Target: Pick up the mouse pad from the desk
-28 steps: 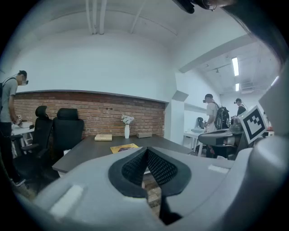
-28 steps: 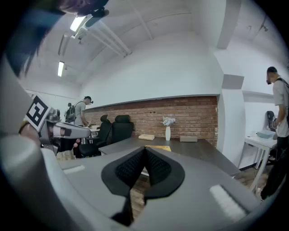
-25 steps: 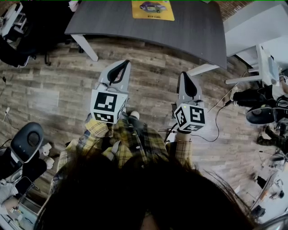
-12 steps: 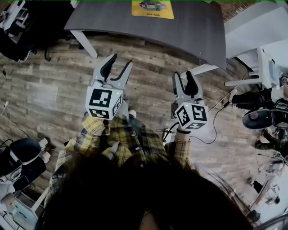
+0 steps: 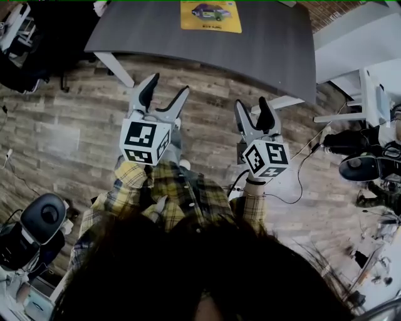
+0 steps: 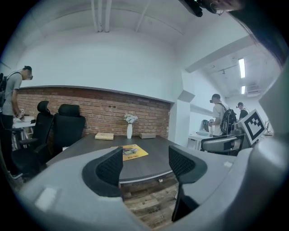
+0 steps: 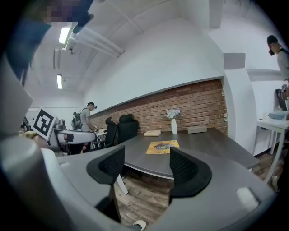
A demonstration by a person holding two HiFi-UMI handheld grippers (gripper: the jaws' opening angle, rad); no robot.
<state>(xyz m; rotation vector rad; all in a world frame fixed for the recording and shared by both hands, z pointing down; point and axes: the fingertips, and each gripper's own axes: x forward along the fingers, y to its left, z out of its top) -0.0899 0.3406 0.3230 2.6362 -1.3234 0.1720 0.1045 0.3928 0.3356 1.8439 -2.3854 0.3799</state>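
Observation:
A yellow mouse pad (image 5: 211, 16) with a car picture lies flat on the dark grey desk (image 5: 263, 44) at the top of the head view. The same yellow mouse pad (image 6: 134, 152) (image 7: 162, 146) shows beyond both pairs of jaws. My left gripper (image 5: 165, 96) hovers over the wooden floor, short of the desk's near edge, its jaws opening with nothing between them. My right gripper (image 5: 253, 113) hangs beside it, also short of the desk, jaws opening and empty.
On the far side of the desk stand a white vase with flowers (image 6: 129, 127), a book (image 6: 104, 136) and a grey box (image 6: 147, 135). Black office chairs (image 6: 63, 128) sit at the left. A white table (image 5: 366, 44) and cables lie to the right. People stand in the background.
Both grippers went from shut to open and moved forward toward the desk. The mouse pad has not moved.

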